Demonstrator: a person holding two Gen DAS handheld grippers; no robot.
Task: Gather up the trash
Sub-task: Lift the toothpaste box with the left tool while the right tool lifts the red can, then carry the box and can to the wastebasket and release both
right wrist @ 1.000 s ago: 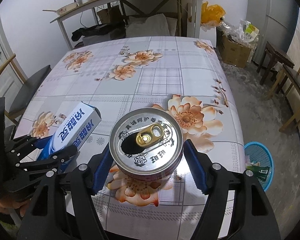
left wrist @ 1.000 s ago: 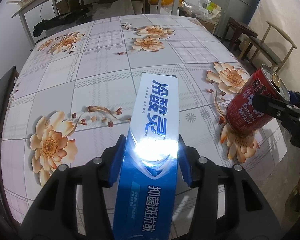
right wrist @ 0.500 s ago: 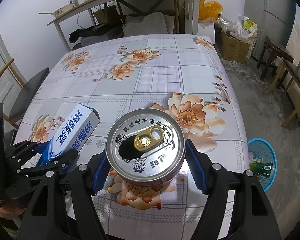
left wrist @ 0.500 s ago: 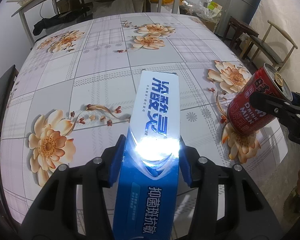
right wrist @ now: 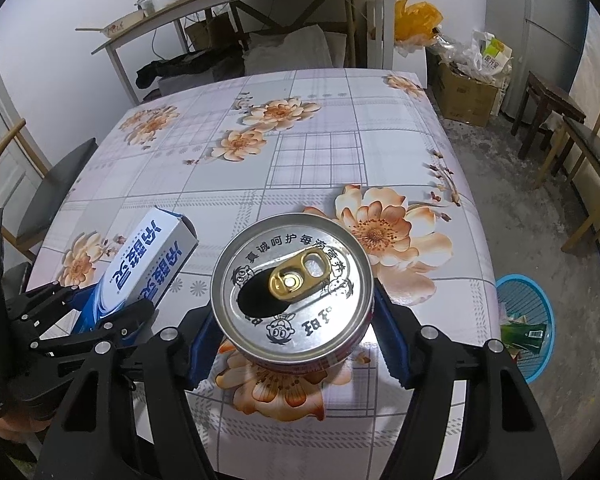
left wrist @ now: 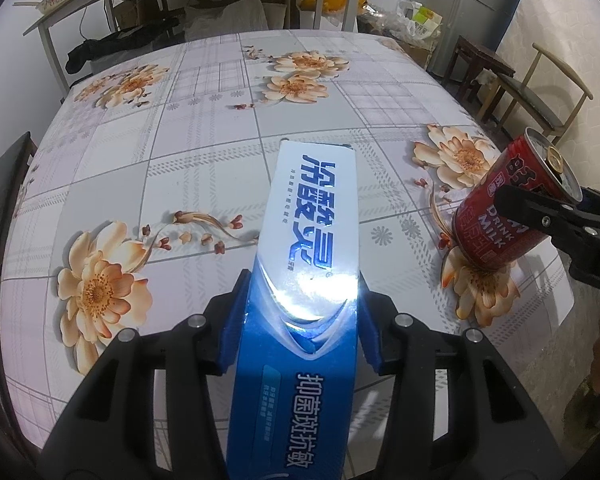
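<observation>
A: How do the jaws stand on each side?

B: The left gripper (left wrist: 300, 320) has its jaws about half apart, the blue pads pressed on both long sides of a blue and white toothpaste box (left wrist: 308, 240). The box points forward and down, its far end above the flowered desk (left wrist: 180, 128).

A: And the other one?

B: The right gripper (right wrist: 292, 334) has wider jaws, easing inward a little, with a red milk can (right wrist: 292, 292) clamped between the pads. From its own camera you look straight onto the silver lid, tab bent up, mouth open.

A: Is the can standing on the desk?

B: It is tilted, near the desk's right edge over an orange flower. Whether its base touches the cloth, I cannot tell.

A: Anything for the rubbish?

B: A blue basket (right wrist: 540, 300) sits on the floor just beside the desk's right edge, with some green packaging inside.
</observation>
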